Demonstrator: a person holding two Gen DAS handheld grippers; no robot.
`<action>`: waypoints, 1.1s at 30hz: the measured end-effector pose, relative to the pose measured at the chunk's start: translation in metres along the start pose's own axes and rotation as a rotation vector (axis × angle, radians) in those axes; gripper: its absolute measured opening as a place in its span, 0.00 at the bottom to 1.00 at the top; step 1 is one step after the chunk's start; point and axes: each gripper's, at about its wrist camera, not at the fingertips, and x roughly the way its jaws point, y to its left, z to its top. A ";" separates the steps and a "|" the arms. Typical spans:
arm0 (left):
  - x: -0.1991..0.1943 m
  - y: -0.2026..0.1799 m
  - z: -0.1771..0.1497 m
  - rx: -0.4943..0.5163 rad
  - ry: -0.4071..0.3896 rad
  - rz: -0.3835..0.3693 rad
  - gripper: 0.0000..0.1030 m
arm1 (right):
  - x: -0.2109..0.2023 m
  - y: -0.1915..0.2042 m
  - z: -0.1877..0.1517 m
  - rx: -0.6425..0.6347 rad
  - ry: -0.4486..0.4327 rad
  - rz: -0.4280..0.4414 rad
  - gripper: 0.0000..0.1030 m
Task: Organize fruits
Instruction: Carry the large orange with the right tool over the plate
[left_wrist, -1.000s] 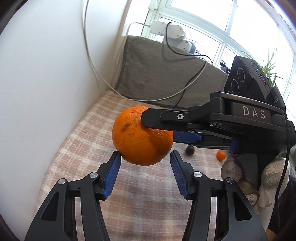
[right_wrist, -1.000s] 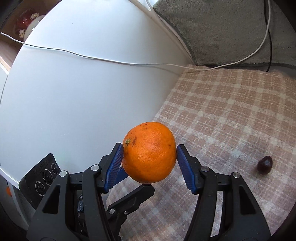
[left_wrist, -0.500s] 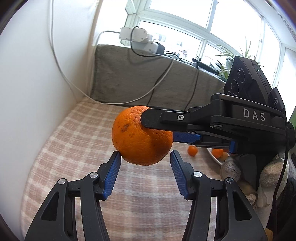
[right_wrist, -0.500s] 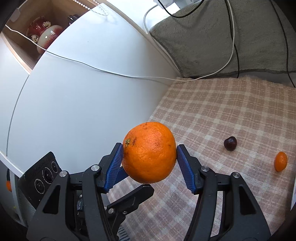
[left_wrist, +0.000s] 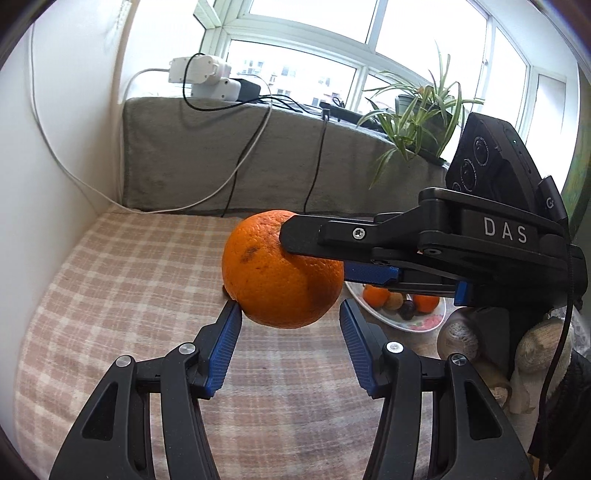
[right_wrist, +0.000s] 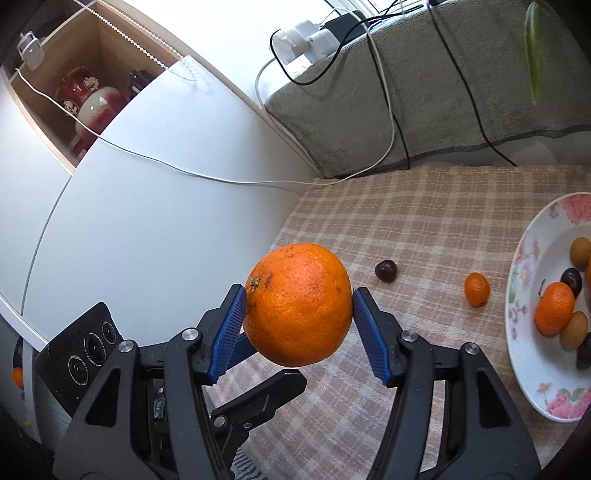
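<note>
A large orange hangs above the checked cloth with my right gripper shut on it, its blue pads pressing on both sides. In the left wrist view that orange sits just over my left gripper, which is open; its pads flank the fruit's underside without squeezing it. My right gripper reaches in there from the right. One left finger shows under the orange. A flowered plate at the right holds small oranges, longans and dark cherries. A loose cherry and a small orange lie on the cloth.
A white cabinet side closes off the left. A grey-covered ledge with cables, a power strip and a plant runs along the back. A gloved hand grips the right tool.
Both grippers have travelled together to the right with the orange, neither opening nor closing. The plate and the loose small orange have come into view.
</note>
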 end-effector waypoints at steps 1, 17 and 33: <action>0.002 -0.004 0.000 0.004 0.002 -0.008 0.53 | -0.005 -0.002 -0.002 0.002 -0.008 -0.008 0.61; 0.030 -0.060 0.003 0.078 0.047 -0.134 0.53 | -0.071 -0.043 -0.017 0.074 -0.103 -0.094 0.61; 0.069 -0.093 0.005 0.120 0.107 -0.199 0.53 | -0.107 -0.089 -0.018 0.143 -0.144 -0.153 0.60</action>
